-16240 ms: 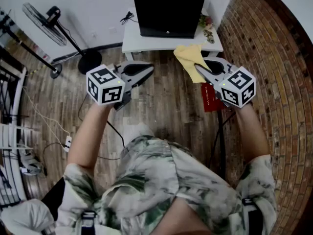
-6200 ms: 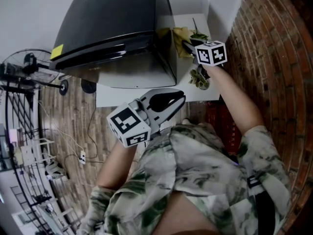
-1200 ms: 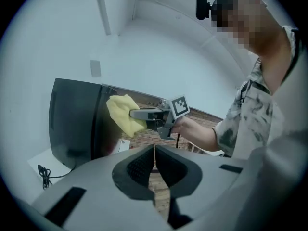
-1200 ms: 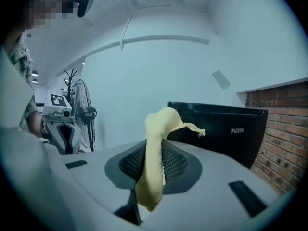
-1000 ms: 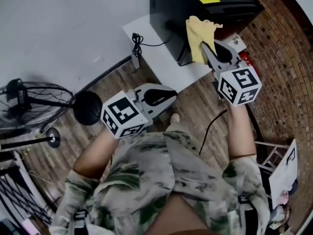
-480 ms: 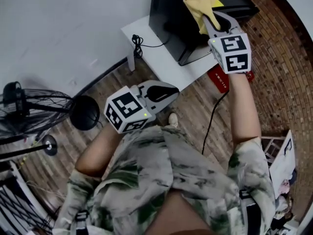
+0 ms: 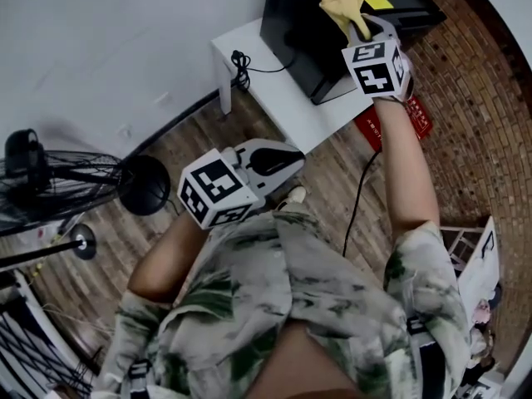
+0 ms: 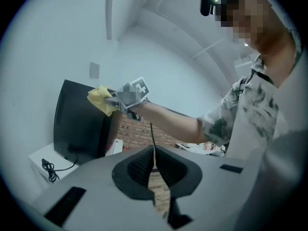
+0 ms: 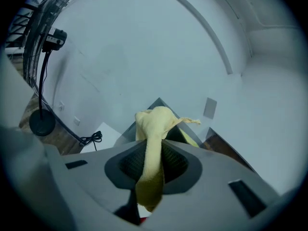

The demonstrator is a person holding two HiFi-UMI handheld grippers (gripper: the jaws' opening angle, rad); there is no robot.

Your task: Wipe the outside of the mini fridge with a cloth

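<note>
"Fridge [image 7: 303, 32]: where does it lie from your claws?"

"Just ahead of my right claw [image 7: 356, 25] and below it; it stands on the white table [image 7: 274, 86] by the wall; my right arm is stretched out over it."

"And the cloth [image 7: 345, 5]?"

"Yellow, clamped in the right claw; the right gripper view shows the jaws pinched on it, one tail hanging back through them, the bunch poking out in front; that bunch sits at the fridge's top edge; from the left gripper view it looks to be touching, though I can't swear to it."

"And the left claw [image 7: 291, 160]?"

"It hangs low by my waist, well apart from the fridge; jaws together, nothing between them; it plays no part here, I judge."

"Which way does the wipe run?"

"The fridge stands upright, so its tall faces fall from the cloth down to the table; I reckon the next stroke wants the right claw drawn down a side or swept along the top edge, cloth leading; the right arm is nearer by far. One risk: the bunch is small, so bare jaw tips could scrape the panel if I tilt too steeply; the cable [image 7: 243, 61] on the table lies off to the left."
</note>
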